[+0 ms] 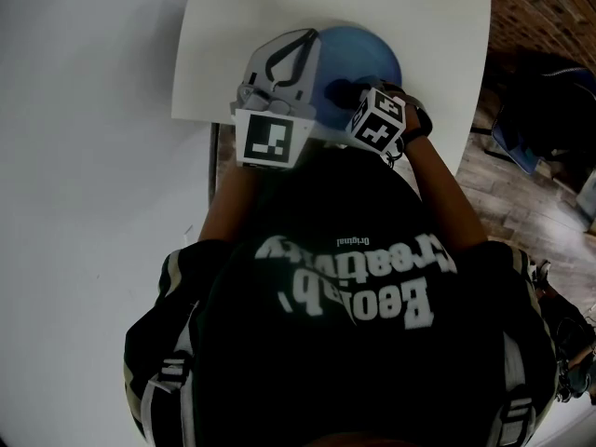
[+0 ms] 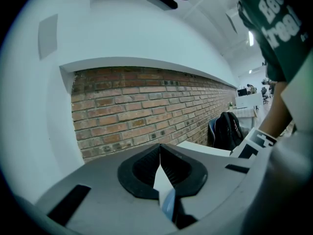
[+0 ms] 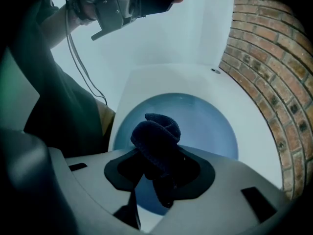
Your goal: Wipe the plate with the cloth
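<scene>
Dark navy terry, soft and bunched into a knot: that is the cloth, and the right gripper has it pinched between its fingers, hanging just over the middle of the plate. I judge it light and limp, so it will fold under pressure rather than slide, and the grip near its gathered middle looks sensible. The plate is a round, smooth, pale blue disc lying flat on the white bench; glazed by the look of it, likely slippery and inclined to skate when rubbed. The left gripper sits just beside the plate's left edge, its ribbed black fingers closed tip to tip on nothing, facing a rough brick wall
</scene>
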